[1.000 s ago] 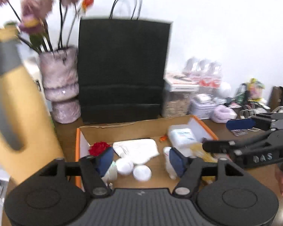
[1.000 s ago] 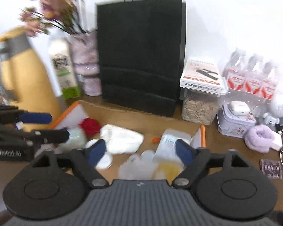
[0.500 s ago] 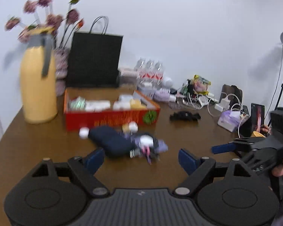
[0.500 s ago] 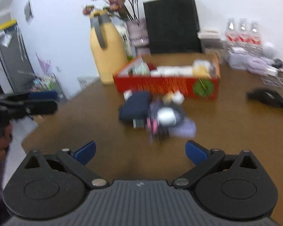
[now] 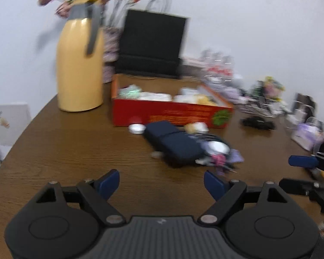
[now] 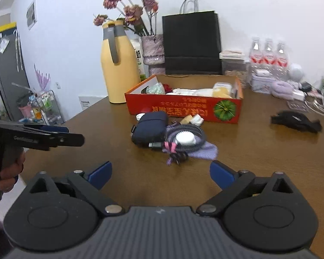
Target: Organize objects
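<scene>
Above the table (image 6: 259,155), both claws (image 6: 161,173) agape.

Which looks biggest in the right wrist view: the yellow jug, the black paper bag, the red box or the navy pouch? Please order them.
1. Red box and black paper bag: alike in area, and the box is nearer, so no ranking.
2. Yellow jug.
3. Navy pouch, clearly smallest.
</scene>
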